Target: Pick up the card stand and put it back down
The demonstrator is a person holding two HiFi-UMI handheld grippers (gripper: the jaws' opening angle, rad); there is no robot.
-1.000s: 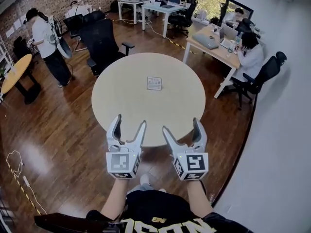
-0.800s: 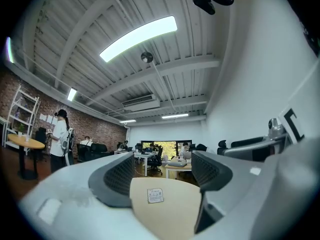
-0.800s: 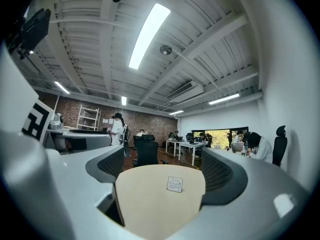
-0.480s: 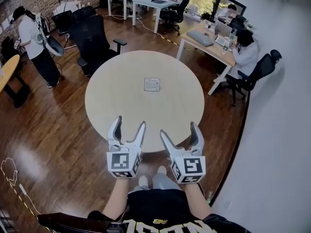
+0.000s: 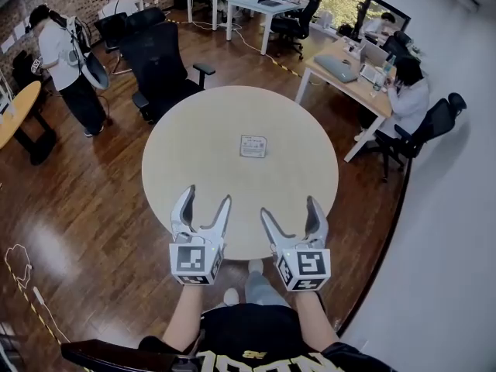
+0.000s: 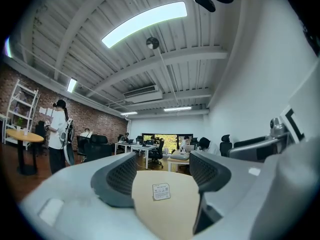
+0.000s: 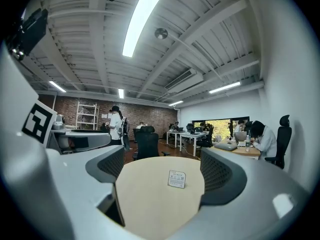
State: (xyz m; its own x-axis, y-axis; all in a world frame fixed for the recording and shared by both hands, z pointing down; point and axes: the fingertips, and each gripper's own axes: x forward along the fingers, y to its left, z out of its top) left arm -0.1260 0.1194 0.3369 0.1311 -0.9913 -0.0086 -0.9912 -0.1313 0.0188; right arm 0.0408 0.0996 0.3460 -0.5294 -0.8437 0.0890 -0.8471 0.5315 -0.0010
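Observation:
The card stand (image 5: 253, 146), a small white printed card, stands upright near the middle of the round beige table (image 5: 201, 169). It shows ahead between the jaws in the left gripper view (image 6: 161, 191) and the right gripper view (image 7: 176, 179). My left gripper (image 5: 206, 196) is held level over the table's near edge and is open. Its jaws have just been closing slightly, with nothing between them. My right gripper (image 5: 288, 208) is beside it, open and empty. Both are well short of the card stand.
A black office chair (image 5: 163, 68) stands at the table's far left side. A person (image 5: 66, 56) stands at the far left by a small round table (image 5: 15, 118). Desks (image 5: 349, 80) with seated people are at the back right. A cable (image 5: 19, 273) lies on the wood floor.
Both grippers have moved forward together over the table's near edge, staying side by side. The card stand has not moved on the table.

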